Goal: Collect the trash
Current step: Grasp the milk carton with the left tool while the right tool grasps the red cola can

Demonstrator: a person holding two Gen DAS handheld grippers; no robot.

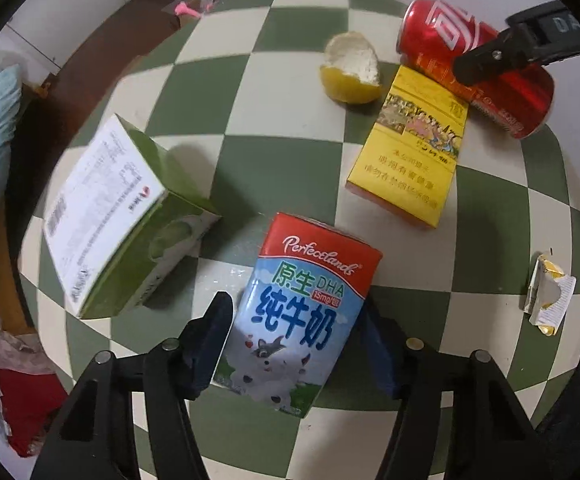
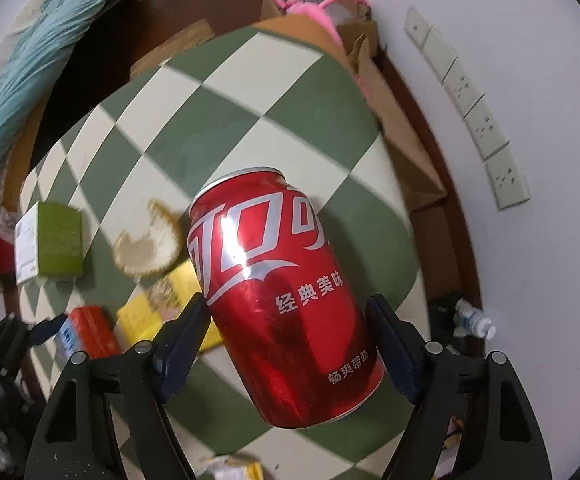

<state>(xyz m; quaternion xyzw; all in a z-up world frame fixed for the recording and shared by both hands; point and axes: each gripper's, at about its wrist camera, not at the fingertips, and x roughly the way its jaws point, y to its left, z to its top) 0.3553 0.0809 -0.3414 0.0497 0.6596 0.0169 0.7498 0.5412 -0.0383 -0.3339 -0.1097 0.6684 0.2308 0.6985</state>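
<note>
A blue and red milk carton lies flat on the green-and-cream checkered table. My left gripper is shut on it, a pad against each long side. A red cola can lies on its side, partly on a yellow cigarette box. My right gripper straddles the can from above. Its left pad is at the can's wall and a thin gap shows at the right pad, so it is open. In the left wrist view the can shows at the top right with one right-gripper finger over it.
A green and white box lies left of the carton. Between can and carton are a lemon peel and the yellow box. A crumpled wrapper sits near the right edge. A brown paper bag stands past the table's far edge.
</note>
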